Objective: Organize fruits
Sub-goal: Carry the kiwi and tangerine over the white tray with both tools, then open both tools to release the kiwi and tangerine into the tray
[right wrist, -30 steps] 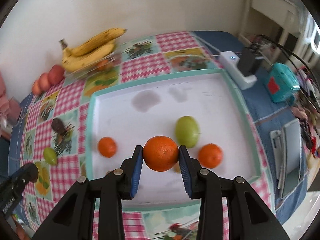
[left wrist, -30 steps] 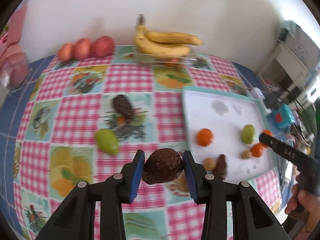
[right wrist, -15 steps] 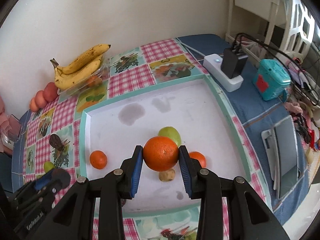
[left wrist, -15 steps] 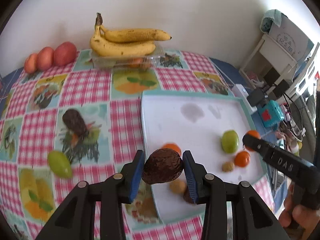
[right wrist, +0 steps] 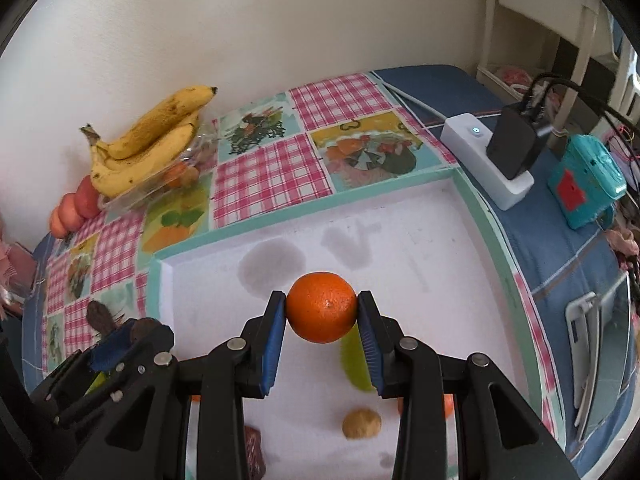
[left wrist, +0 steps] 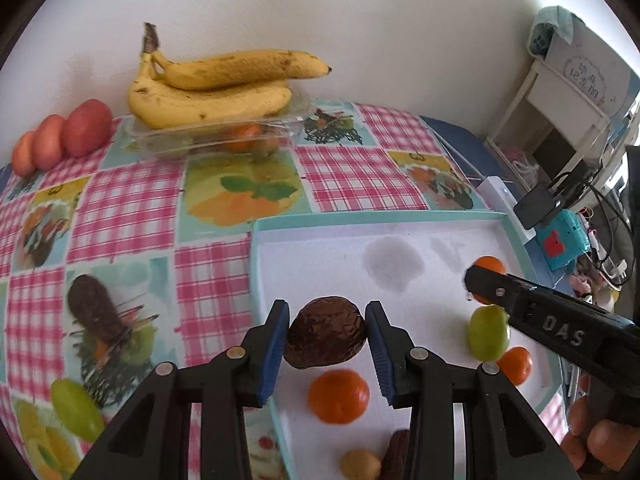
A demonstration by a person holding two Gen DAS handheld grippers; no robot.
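Steeply tilted, both claws grip fruit above the tray (left wrist: 260, 280).

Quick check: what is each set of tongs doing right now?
Left tongs: closed on the dark brown avocado.
Right tongs: closed on the orange, over the white tray.
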